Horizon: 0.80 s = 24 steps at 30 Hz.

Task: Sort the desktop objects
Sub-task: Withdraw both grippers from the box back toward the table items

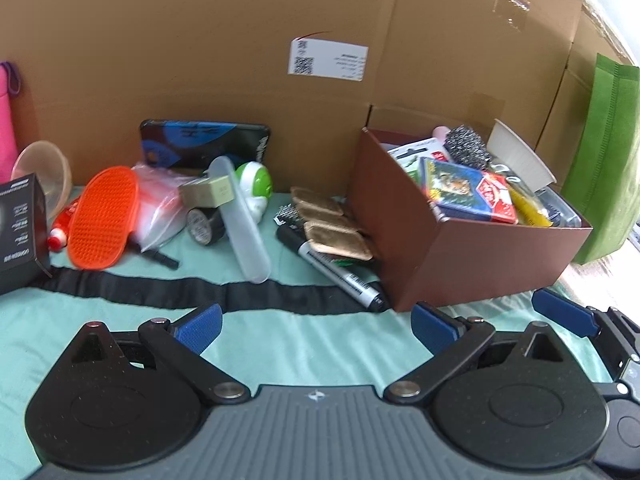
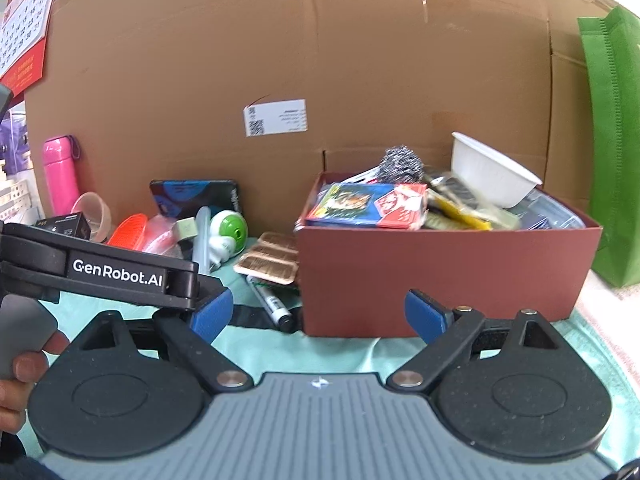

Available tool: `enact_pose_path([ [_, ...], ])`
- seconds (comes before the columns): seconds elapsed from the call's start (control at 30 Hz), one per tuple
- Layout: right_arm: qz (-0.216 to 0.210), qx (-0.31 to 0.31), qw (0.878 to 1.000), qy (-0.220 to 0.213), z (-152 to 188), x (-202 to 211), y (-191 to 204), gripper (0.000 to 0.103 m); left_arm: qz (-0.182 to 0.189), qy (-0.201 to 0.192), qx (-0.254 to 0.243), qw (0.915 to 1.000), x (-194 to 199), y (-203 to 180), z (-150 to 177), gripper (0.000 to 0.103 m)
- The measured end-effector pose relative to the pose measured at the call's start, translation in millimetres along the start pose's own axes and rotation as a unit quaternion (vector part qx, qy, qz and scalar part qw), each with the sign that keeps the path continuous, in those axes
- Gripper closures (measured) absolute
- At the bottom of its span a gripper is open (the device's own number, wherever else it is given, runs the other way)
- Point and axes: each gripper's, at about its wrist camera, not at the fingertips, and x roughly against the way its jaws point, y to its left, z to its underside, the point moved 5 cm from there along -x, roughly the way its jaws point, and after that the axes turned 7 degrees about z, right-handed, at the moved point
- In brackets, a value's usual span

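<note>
On the teal-clothed table [image 1: 300, 344], both grippers gape empty: take the black marker [image 1: 334, 270] across its barrel with your left gripper [image 1: 316, 330], keeping the right gripper [image 2: 318, 314] clear of the brown box [image 2: 440, 276].

Your box [image 1: 472, 256] sits right of centre on the table [image 1: 304, 336], filled with cards [image 1: 460, 190], a scourer [image 1: 466, 146] and a bowl [image 2: 490, 170]. Left of it lie a marker [image 1: 336, 268] and brushes [image 1: 332, 226]; farther left, a tube [image 1: 240, 218] and scrubber [image 1: 104, 218]. A carton [image 1: 224, 52] stands behind.
</note>
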Motion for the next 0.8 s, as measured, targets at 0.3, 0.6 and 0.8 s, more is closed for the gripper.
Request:
enact_pose_path([
  [0.3,-0.018,0.011,0.999,0.029,9.3,-17.9,27.0,0.012,-0.018,0.020,0.026,0.9993,-6.3,26.7,10.9,0.000],
  [0.6,-0.030,0.028,0.996,0.075,27.8,-55.1,43.8,0.014,-0.025,0.039,0.070,0.9965,-17.9,60.2,18.6,0.001],
  [0.8,-0.032,0.029,0.995,0.092,28.0,-71.2,45.6,0.025,-0.006,0.045,0.084,0.9954,-25.9,64.5,16.9,0.001],
])
